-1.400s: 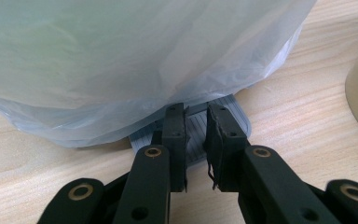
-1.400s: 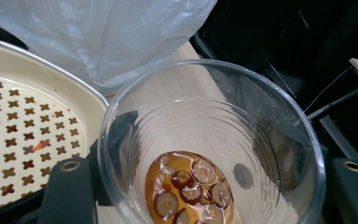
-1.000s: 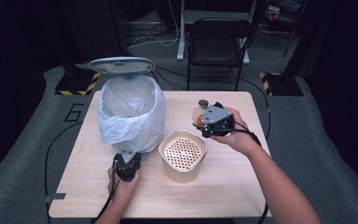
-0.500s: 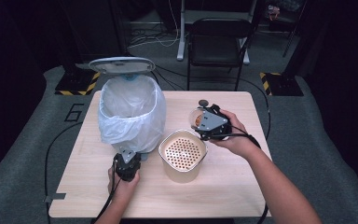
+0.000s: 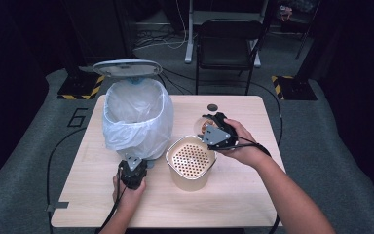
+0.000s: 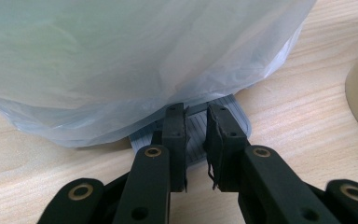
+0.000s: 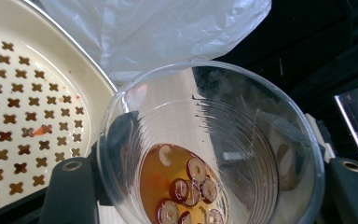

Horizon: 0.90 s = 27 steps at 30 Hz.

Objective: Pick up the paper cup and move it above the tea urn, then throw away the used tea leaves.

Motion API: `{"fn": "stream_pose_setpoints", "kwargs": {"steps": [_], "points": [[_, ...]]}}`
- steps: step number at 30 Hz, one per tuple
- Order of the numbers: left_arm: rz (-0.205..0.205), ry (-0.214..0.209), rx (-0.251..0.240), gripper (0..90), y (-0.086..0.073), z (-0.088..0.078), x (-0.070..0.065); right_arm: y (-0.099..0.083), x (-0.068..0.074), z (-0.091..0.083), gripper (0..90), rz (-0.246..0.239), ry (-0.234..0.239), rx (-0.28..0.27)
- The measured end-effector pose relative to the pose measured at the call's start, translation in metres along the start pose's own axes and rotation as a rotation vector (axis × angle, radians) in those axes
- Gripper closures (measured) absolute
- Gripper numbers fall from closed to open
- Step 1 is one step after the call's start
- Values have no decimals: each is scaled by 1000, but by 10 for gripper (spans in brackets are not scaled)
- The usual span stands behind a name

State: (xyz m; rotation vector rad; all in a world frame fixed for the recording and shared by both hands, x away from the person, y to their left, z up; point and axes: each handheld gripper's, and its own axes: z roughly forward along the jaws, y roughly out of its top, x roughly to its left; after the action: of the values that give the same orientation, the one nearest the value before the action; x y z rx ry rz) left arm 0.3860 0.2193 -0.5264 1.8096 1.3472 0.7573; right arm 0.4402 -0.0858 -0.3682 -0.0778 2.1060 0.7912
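**Cup's over the strainer rim now, pour looks close**

Starting at the near edge of the table [image 5: 233, 214]: the left gripper [image 5: 133, 171] sits with its jaws pinched together, tips down on the ribbed grey pedal [image 6: 200, 133] at the foot of the bin [image 5: 135, 117]. The bin's lid [image 5: 126, 68] is standing up, and the white liner [image 6: 135, 60] bulges out right above the pedal. Looks to me like pressing that pedal is what's keeping it open.

Just right of the bin is the cream strainer bowl [image 5: 191, 163], roughly mid-table. The right gripper [image 5: 213, 130] is clamped around a clear plastic cup [image 7: 209, 149] with brown liquid and some round slices in the bottom.

What changed: compared with a second ago, the cup has slid in from the right toward the bowl and now hangs at its far right rim, tipped. The left hand hasn't budged. My guess is the liquid gets strained next, solids then go in the bin.

Further back there's a small dark disc [image 5: 213, 107] near the far edge.
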Motion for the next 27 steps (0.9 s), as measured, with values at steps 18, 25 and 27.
{"fn": "stream_pose_setpoints", "kwargs": {"steps": [18, 25, 27], "points": [[-6, -1, -2, 778, 0, 0, 0, 10, 23, 6, 325, -382, -87, 58], [-13, 0, -7, 779, 0, 0, 0, 15, 37, 9, 326, -565, -114, 69], [-12, -1, -6, 779, 0, 0, 0, 16, 40, 10, 326, -612, -127, 72]]}}
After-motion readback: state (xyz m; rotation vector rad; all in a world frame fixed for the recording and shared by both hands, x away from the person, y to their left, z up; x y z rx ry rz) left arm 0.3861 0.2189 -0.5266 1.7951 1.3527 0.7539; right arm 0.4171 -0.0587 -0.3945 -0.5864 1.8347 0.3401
